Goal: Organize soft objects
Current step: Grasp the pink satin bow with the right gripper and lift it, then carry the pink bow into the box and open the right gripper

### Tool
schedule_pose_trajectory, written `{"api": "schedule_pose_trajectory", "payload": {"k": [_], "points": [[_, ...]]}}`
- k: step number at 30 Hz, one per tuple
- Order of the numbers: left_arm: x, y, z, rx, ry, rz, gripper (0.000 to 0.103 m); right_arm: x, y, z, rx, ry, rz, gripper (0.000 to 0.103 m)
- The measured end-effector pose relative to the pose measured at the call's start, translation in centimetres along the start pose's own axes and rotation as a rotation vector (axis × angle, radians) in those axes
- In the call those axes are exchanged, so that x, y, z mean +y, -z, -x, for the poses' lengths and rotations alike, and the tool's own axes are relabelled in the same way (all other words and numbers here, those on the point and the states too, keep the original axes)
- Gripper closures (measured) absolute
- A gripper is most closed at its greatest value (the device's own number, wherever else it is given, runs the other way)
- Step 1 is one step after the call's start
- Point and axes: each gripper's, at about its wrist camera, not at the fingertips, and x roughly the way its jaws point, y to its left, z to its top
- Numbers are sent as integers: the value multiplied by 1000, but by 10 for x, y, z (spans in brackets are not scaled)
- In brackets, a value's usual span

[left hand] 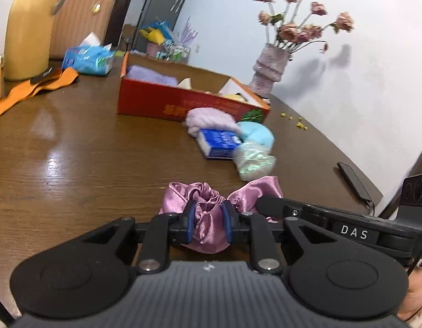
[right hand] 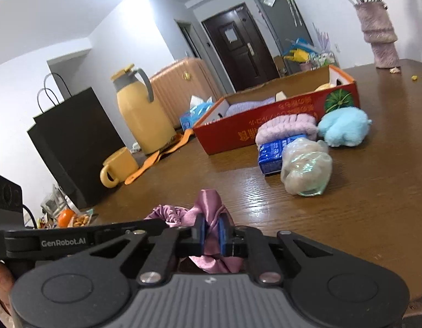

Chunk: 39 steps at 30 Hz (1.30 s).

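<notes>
A pink satin scrunchie with a bow (left hand: 211, 205) is held low over the brown table by both grippers. My left gripper (left hand: 209, 214) is shut on its gathered ring. My right gripper (right hand: 213, 231) is shut on a bow tail of the same scrunchie (right hand: 211, 205). The right gripper's arm crosses the left wrist view at the right. Further back stands an open red cardboard box (left hand: 189, 104) (right hand: 238, 134) with a lilac towel inside. In front of it lie a lilac fluffy cloth (left hand: 208, 119), a light blue plush (right hand: 343, 127), a blue tissue pack (left hand: 219, 142) and a bagged soft item (right hand: 306, 168).
A yellow thermos jug (right hand: 142, 114), a yellow mug (right hand: 118, 170), an orange strap (left hand: 33, 90) and a tissue packet (left hand: 87, 60) sit at the table's far side. A vase of pink flowers (left hand: 268, 68) stands by the wall. A black phone (left hand: 354, 180) lies near the right edge.
</notes>
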Motion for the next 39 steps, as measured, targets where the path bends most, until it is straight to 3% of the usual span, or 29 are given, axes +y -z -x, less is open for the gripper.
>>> {"api": "schedule_pose_trajectory", "payload": {"k": [6, 10, 16, 19, 23, 28, 32, 36, 39], "points": [[-25, -3, 21, -53, 31, -56, 83, 5, 1, 34, -77, -5, 5, 94], [-37, -30, 20, -76, 43, -126, 83, 9, -21, 40, -111, 10, 46, 94], [-31, -118, -1, -151, 115, -189, 83, 14, -114, 23, -203, 19, 155, 94], [-21, -172, -21, -173, 109, -194, 83, 7, -170, -6, -195, 11, 155, 94], [3, -236, -69, -165, 69, -198, 83, -3, -239, -67, -144, 18, 147, 94], [56, -286, -155, -37, 7, -144, 83, -23, -293, -170, -8, 62, 172, 94], [93, -291, -218, 67, -79, -134, 83, -47, -304, -258, 126, 94, 162, 94], [111, -274, -267, 175, -180, -197, 83, -78, -288, -332, 288, 99, 83, 94], [121, -258, -277, 218, -177, -204, 83, -93, -273, -360, 378, 96, 39, 94]]}}
